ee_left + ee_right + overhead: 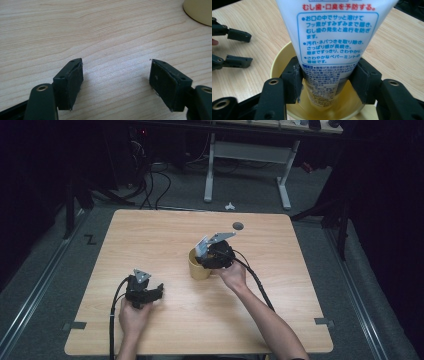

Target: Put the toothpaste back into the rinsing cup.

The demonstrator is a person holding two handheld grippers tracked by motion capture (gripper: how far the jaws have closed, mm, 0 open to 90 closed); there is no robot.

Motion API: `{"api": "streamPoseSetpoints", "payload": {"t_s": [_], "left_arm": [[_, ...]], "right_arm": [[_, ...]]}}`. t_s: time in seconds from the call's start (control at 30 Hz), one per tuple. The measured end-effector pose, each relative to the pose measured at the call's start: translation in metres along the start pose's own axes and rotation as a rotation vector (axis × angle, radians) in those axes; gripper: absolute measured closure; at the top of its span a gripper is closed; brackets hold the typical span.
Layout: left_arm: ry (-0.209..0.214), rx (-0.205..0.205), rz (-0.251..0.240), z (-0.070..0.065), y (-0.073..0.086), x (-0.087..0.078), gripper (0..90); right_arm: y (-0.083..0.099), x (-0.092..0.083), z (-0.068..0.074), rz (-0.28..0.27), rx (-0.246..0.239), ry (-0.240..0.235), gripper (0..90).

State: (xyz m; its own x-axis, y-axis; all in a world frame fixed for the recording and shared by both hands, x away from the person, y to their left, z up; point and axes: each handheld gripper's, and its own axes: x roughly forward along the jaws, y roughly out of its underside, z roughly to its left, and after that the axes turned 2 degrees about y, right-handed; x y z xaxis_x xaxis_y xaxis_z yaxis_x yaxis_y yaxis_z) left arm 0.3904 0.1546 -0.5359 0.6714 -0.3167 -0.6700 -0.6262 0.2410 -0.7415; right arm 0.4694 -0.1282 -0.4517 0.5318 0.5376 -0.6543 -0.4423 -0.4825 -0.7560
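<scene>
Standing between right gripper (325,82) pads: tube (334,37)

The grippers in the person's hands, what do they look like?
Both are black. The left gripper and the right gripper each carry a grey three-cornered plate on top and trail a black cable back along the forearm. Close up, each has two chunky black jaws with flat dark pads, small screw holes and brass-ringed holes further back. The forearms are bare, with no sleeves in sight.

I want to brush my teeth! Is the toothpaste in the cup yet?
Yes. The toothpaste tube stands with its lower end down inside the yellow cup, between the right gripper's jaws.
</scene>
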Motion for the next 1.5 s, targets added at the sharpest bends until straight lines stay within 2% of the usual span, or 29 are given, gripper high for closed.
{"api": "streamPoseSetpoints", "payload": {"t_s": [0.07,0.13,0.37,0.8,1.0,1.23,1.5], "left_arm": [[0.0,0.0,0.0,0.0,0.0,0.0,27.6],[-0.001,0.0,0.0,0.0,0.0,0.0,27.6],[0.0,0.0,0.0,0.0,0.0,0.0,27.6],[-0.001,0.0,0.0,0.0,0.0,0.0,27.6],[0.0,0.001,0.001,0.0,0.0,0.0,27.6],[-0.001,0.001,0.0,0.0,0.0,0.0,27.6],[-0.001,0.001,0.0,0.0,0.0,0.0,27.6]], "right_arm": [[0.001,0.0,0.001,0.006,-0.014,0.018,43.4],[0.0,0.0,0.001,-0.001,-0.007,-0.002,42.4],[-0.001,-0.002,0.003,-0.015,-0.016,0.016,40.0],[-0.005,-0.015,0.001,-0.068,0.002,-0.017,34.4],[-0.007,-0.021,0.002,-0.086,0.005,-0.014,33.2],[-0.008,-0.032,0.001,-0.131,0.0,-0.011,28.7],[-0.008,-0.04,-0.002,-0.143,0.007,-0.006,25.0]]}}
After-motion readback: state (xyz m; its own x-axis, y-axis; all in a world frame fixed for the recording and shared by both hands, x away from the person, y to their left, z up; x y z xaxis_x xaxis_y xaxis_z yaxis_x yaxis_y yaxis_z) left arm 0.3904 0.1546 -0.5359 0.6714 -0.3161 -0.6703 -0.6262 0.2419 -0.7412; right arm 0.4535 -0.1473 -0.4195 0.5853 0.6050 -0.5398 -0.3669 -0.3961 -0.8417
